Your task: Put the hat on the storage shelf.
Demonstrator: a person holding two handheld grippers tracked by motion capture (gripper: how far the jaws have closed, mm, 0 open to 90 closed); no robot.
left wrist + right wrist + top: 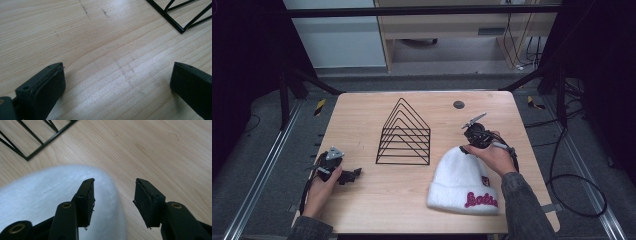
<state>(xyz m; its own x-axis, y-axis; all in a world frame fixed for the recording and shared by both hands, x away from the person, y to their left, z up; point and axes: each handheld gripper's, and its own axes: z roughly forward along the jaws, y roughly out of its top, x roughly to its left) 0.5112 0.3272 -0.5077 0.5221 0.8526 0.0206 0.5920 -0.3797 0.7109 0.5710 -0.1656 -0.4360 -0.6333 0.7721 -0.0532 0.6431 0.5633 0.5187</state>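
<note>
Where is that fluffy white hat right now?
In the high view the white beanie lies flat on the table's near right part, just right of the black wire rack, its crown under the right gripper.

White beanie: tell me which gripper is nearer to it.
Right. The right gripper hangs over the white beanie's crown edge, jaws open. The left gripper rests across the table, well left of it.

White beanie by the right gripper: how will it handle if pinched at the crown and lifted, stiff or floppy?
The white beanie lies flat and slumped, fuzzy knit, so it will probably sag and drape from a pinch. It looks light for its bulk. Pushed, it would likely bunch on the wooden table rather than slide.
</note>
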